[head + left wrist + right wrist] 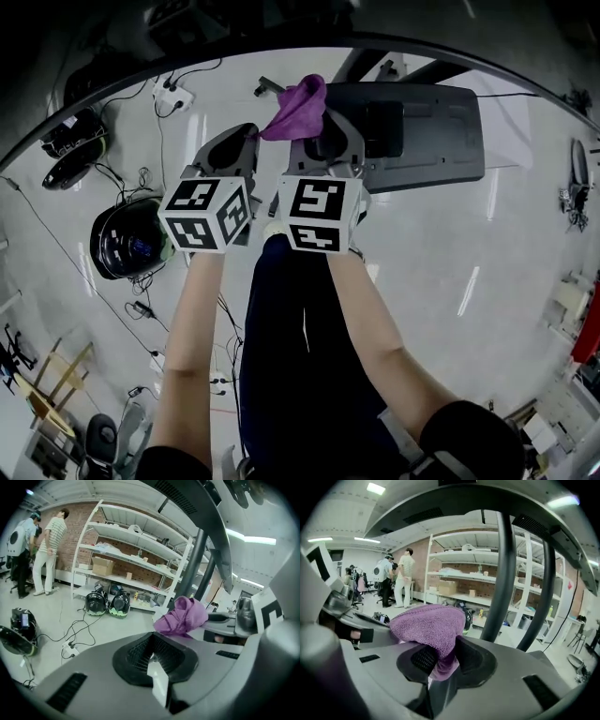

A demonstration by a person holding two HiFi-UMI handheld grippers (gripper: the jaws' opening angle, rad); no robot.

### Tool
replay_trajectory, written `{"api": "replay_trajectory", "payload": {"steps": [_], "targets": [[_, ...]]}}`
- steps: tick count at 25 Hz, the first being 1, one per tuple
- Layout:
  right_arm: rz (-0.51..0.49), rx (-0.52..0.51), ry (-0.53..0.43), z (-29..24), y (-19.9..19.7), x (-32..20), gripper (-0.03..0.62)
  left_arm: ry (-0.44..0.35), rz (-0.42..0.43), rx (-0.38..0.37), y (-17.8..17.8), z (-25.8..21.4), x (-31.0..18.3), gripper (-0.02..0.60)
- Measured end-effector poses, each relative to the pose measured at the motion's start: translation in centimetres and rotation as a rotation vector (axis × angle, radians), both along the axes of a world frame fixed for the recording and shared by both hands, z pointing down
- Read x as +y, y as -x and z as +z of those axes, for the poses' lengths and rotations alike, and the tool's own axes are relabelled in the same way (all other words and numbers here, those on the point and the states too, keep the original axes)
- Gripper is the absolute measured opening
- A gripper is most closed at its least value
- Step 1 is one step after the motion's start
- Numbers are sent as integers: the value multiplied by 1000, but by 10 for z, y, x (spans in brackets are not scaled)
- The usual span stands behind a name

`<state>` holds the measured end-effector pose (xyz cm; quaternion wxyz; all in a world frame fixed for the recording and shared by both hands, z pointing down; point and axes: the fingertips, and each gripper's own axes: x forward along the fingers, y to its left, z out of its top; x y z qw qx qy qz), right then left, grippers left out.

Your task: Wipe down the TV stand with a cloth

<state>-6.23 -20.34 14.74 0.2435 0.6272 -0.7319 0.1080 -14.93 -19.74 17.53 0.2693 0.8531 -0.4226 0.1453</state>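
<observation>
The cloth (429, 627) pinched in the right gripper (433, 667) jaws is purple, matt, with a nubbly looped pile. Both gripper shells are smooth, matt grey plastic. The pads (140, 651) at the left gripper (152, 657) jaws are black and finely ribbed. Beyond the jaws, the TV stand base (422, 131) looks dark, smooth and faintly sheened. The floor (450, 244) beneath is glossy and mirrors the ceiling lights.
</observation>
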Motion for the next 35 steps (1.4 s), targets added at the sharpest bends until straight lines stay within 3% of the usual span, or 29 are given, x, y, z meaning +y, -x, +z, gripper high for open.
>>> {"api": "replay_trajectory", "payload": {"steps": [8,17,31,35], "targets": [[49,2,70,60,19,-21,98,72,-9,-8,15,39,-5,6],[139,75,101,85,-18,-32,98,105,33,-3,3,50,-11,6],[449,168,85,90,-70,-25,98,85,86,-22,-3,41,-4,6],[534,140,70,95,-77,-17,98,96,86,-26,3,47,2,6]]}}
